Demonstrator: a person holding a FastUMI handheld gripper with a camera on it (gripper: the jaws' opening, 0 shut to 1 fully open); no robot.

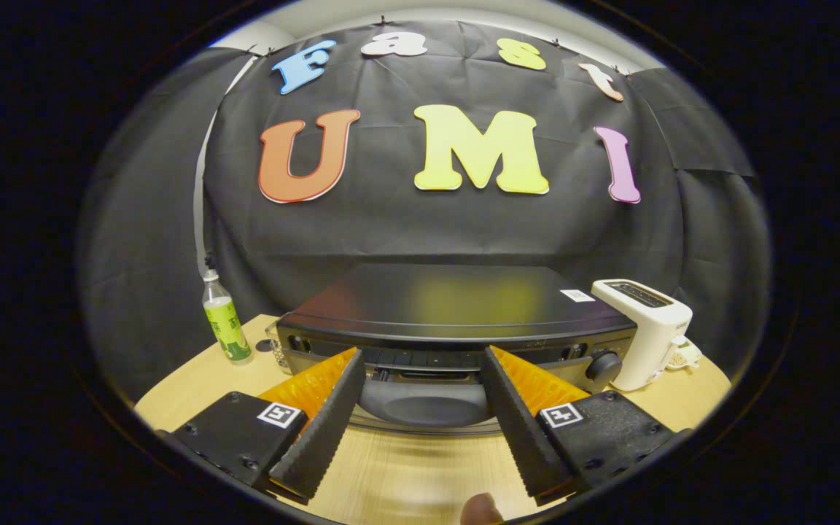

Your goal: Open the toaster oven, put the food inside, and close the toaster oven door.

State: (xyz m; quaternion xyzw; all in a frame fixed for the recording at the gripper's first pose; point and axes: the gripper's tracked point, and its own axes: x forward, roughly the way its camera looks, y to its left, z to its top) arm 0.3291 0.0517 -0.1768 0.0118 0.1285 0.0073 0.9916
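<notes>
The black toaster oven (456,302) stands on the wooden table (405,474), straight ahead of me, and I look down on its glossy top. Its front strip carries a round knob (602,364) at the right. My gripper (422,357) is wide open, its two fingertips (351,364) close to the oven's front, one at each side of the opening. Between the fingers lies a dark rounded shape (424,401) over a glassy curved edge (427,430), which looks like the door folded down toward me; I cannot tell for sure. Nothing is held.
A clear bottle with a green label (225,321) stands left of the oven. A white slot toaster (646,332) stands at its right. A person's fingertip (480,510) shows below the fingers. Bare wooden table lies in front of the oven.
</notes>
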